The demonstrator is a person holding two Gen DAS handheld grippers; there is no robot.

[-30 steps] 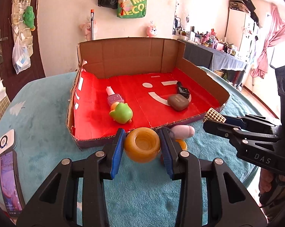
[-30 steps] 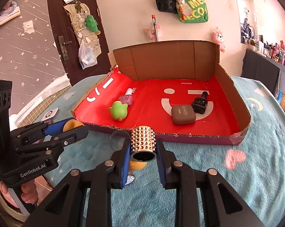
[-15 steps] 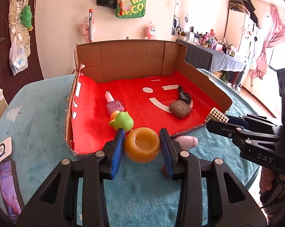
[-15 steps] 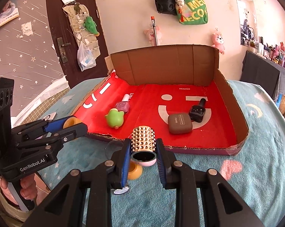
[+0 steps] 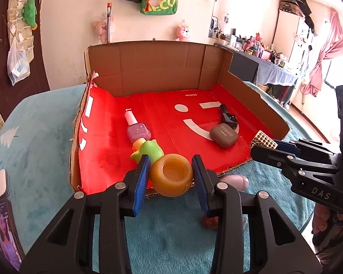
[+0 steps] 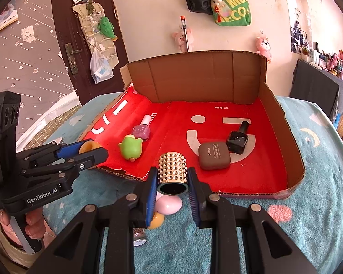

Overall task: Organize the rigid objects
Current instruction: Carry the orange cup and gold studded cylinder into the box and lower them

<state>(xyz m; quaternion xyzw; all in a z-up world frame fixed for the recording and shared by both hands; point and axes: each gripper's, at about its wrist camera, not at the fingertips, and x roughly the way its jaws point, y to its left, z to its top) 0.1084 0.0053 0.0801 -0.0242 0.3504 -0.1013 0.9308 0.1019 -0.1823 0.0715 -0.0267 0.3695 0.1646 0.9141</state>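
A cardboard box with a red floor (image 5: 116, 150) (image 6: 176, 123) lies on the teal cloth. In it are a green toy (image 5: 149, 149) (image 6: 130, 148), a pink nail polish bottle (image 5: 137, 129) (image 6: 142, 130), a brown case (image 5: 224, 135) (image 6: 213, 156) and a black bottle (image 5: 227, 116) (image 6: 237, 140). My left gripper (image 5: 171, 174) (image 6: 89, 153) is shut on an amber ring over the box's front edge. My right gripper (image 6: 172, 180) (image 5: 262, 140) is shut on a gold studded tube, above the front edge.
A pink egg-shaped thing (image 6: 169, 204) (image 5: 235, 179), a yellow piece (image 6: 156, 221) and a glittery item (image 6: 139, 236) lie on the cloth before the box. Two phones (image 5: 2, 226) lie at the left. A dark table (image 6: 319, 91) stands at the right.
Both grippers moved forward toward the box with their loads. The amber ring and the studded tube now hang over the box's front edge.
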